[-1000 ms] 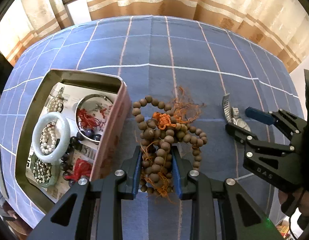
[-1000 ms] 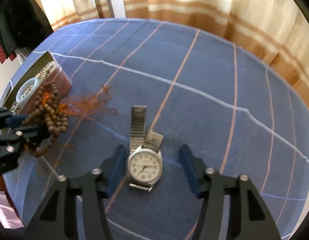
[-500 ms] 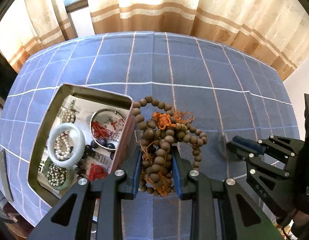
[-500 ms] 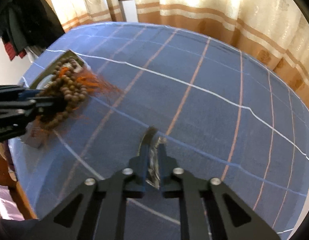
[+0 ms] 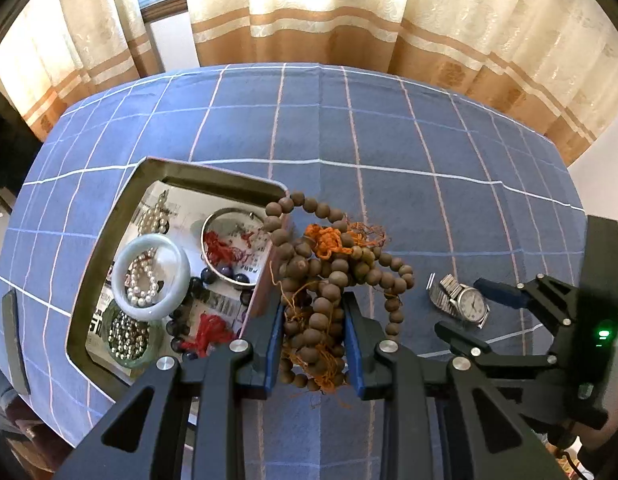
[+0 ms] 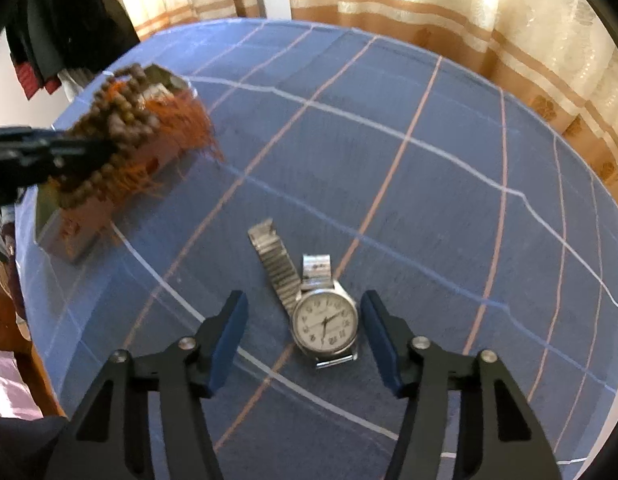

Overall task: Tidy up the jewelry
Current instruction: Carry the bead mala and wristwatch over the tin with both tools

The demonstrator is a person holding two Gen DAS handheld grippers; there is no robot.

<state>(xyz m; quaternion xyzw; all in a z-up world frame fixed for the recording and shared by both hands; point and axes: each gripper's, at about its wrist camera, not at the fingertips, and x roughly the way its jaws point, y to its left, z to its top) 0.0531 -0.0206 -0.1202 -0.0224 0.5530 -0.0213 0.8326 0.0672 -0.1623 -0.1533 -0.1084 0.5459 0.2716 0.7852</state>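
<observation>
A big worktop with a blue checked cloth fills both views, and striped curtains hang behind it. On its left part sits an open metal box with a paper lining. Inside lie a pale green bangle, a silver bangle, pearl strings, dark beads and red tassels.

The left tool pinches a thick bunch of brown wooden prayer beads with orange thread. The bunch hangs in the air just beside the box wall, partly over its edge. Loose loops droop on both sides of the pads.

The right tool is spread and its jaws are opening. A silver wristwatch lies flat on the cloth between the blue pads, closer to the right one. Neither pad presses on it. Its metal band stretches away toward the box.

What could go wrong? The dangling bead loops could catch on the box rim as the bunch goes in, and tip or drag the box. Some loops could land outside and pull the rest out. The orange thread could tangle with the red tassels. The watch is flat and smooth, so the pads could slide off its round case, or push it along the cloth.
</observation>
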